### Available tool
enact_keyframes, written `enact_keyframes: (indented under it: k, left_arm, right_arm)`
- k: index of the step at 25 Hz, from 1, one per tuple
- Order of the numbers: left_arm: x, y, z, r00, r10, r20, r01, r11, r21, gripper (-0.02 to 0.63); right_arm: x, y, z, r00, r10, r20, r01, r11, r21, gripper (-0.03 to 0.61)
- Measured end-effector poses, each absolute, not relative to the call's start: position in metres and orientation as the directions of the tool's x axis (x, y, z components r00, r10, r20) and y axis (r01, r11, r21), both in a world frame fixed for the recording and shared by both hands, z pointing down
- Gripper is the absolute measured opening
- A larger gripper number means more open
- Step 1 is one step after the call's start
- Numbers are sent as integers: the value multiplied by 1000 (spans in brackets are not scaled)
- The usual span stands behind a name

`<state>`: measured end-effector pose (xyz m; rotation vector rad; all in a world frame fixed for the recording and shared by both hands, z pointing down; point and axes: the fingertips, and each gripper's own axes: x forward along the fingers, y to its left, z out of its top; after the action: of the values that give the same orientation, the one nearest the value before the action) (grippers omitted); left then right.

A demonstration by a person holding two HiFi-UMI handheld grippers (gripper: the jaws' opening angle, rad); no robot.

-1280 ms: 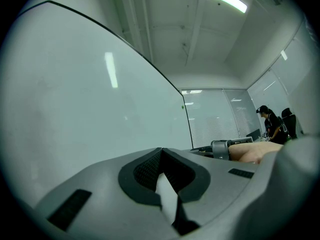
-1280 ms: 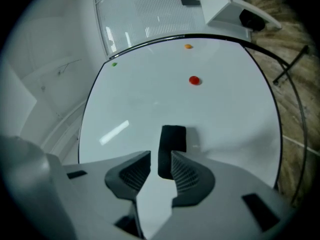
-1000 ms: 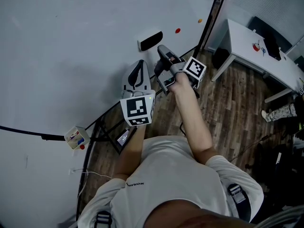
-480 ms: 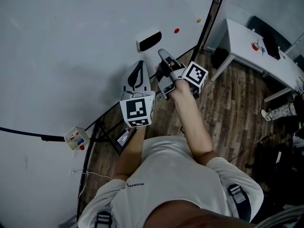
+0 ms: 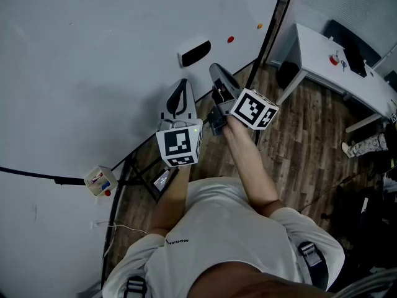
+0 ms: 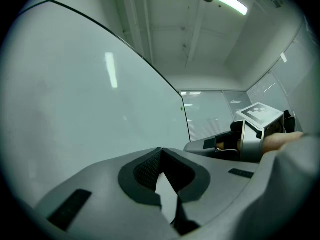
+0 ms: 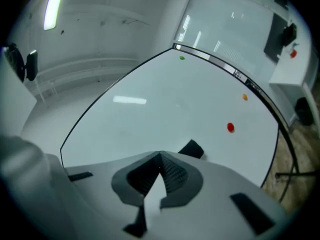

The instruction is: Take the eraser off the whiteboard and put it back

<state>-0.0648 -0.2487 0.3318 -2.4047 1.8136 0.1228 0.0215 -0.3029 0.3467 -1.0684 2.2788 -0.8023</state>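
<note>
The black eraser (image 5: 194, 53) in its white frame clings to the whiteboard (image 5: 93, 54); in the right gripper view this eraser (image 7: 191, 148) peeks out just beyond the jaws. My right gripper (image 5: 216, 68) (image 7: 161, 156) is shut with nothing in it, its tips a short way right of and below the eraser, not touching it. My left gripper (image 5: 181, 83) (image 6: 161, 151) hangs left of the right one, also shut and empty, pointing at the bare board. The right gripper's marker cube (image 6: 260, 115) shows in the left gripper view.
A red magnet (image 5: 231, 40) and an orange magnet (image 5: 260, 26) sit on the board right of the eraser. The board's black frame (image 5: 273, 23) runs down its right edge. A white desk (image 5: 329, 67) stands on the wooden floor (image 5: 291, 141). A small box (image 5: 99, 180) hangs at the board's lower edge.
The right gripper has rolled about its own axis, so its marker cube now faces upward, and it has risen slightly toward the eraser. The left gripper has stayed still.
</note>
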Motion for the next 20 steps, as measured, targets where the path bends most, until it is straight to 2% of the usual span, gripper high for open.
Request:
enact_keyframes:
  k: [9,20]
  left_arm:
    - [-63,-249,334,279,-950,-138,-960,-275,-51,3]
    - [-61,-250,335,283,-950,-131,-959,-278,-53,3]
  right_arm:
    - [16,-293,346,-562,-815,-138,-664,545,-511,12]
    - [12,-281,341,-544,-828,-138,-772,558,-306,12]
